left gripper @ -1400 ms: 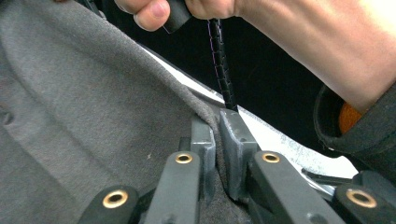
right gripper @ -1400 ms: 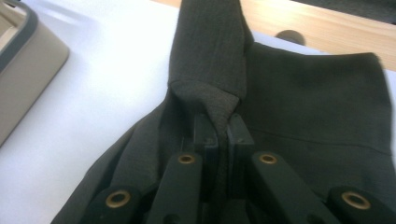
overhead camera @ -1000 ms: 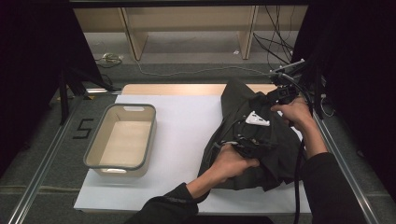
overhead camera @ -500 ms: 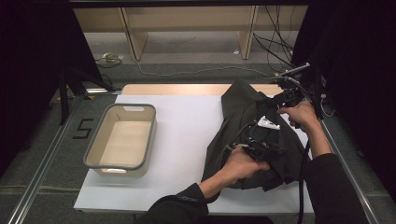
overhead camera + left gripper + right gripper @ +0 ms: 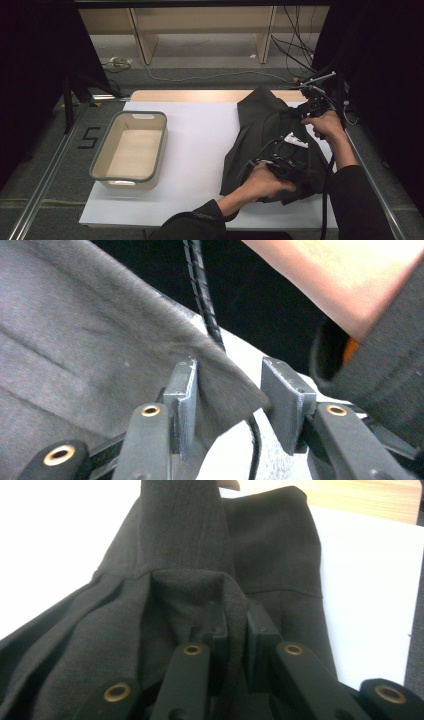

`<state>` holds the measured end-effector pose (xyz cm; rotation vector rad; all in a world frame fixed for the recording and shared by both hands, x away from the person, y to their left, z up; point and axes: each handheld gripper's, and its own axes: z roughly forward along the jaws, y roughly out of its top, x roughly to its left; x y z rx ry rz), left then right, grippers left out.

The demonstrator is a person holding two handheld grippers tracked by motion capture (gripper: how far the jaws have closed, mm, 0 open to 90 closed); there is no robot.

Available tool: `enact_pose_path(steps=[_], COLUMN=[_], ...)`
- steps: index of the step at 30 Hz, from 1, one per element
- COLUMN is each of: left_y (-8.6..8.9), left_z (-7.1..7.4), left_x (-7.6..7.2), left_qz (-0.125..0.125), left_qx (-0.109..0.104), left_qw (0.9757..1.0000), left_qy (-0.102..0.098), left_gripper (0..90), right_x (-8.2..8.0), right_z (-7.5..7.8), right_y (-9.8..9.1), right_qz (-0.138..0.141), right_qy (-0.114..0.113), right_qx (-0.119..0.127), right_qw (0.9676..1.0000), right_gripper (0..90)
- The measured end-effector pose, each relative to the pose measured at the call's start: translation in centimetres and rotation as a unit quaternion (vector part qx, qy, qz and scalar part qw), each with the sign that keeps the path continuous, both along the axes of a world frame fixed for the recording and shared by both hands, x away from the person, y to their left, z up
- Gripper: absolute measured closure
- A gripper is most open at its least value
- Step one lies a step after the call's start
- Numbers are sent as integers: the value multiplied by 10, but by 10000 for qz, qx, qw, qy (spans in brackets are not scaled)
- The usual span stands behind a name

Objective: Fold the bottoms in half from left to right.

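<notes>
A dark grey garment (image 5: 262, 125) lies rumpled on the right part of the white table top (image 5: 200, 150). My left gripper (image 5: 286, 169) is at its near edge. In the left gripper view the jaws (image 5: 227, 375) stand apart and have just been opening. A corner of the garment (image 5: 75, 340) hangs between them against one pad, unpressed. My right gripper (image 5: 306, 111) is at the garment's far right side. In the right gripper view it (image 5: 235, 615) is shut on a raised fold of the garment (image 5: 175, 555).
A beige basket with a grey rim (image 5: 161, 145) stands on the left part of the table. Black cables (image 5: 327, 195) trail from the grippers along the right edge. A wooden strip (image 5: 185, 95) borders the far side, with shelving legs beyond.
Both hands have shifted a little right and lower with the garment, which now lies more bunched toward the right edge. The left hand has slid toward the near right corner of the cloth.
</notes>
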<state>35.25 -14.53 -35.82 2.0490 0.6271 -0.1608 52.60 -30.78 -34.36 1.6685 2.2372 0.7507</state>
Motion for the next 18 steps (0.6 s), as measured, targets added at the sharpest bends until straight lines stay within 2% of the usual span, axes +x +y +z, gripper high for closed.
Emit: enact_pose_path(steps=[6,9,12,15,18], left_y=[-6,0,16,36,55], left_z=[-6,-5,-2,-5,-9], left_x=[-3,-3,1,9,15], left_qz=[-44,-40,87,326,571], left_qx=[62,70,141,124,207], left_qw=[10000,10000,9998,9994,9981], left_qy=[28,-5,-126,-24,-96], left_gripper=[578,563,528,500,474], right_x=[1,2,2,2,1], right_z=[-7,-13,-17,-21,-23], right_y=[-7,-13,-18,-23,-26], right_qz=[0,-49,-89,-126,-155], right_qy=[9,72,77,109,136], right_qx=[-22,-21,-56,-55,-154], right_qw=[10000,10000,9999,9998,9997], right_gripper=[812,809,809,820,825])
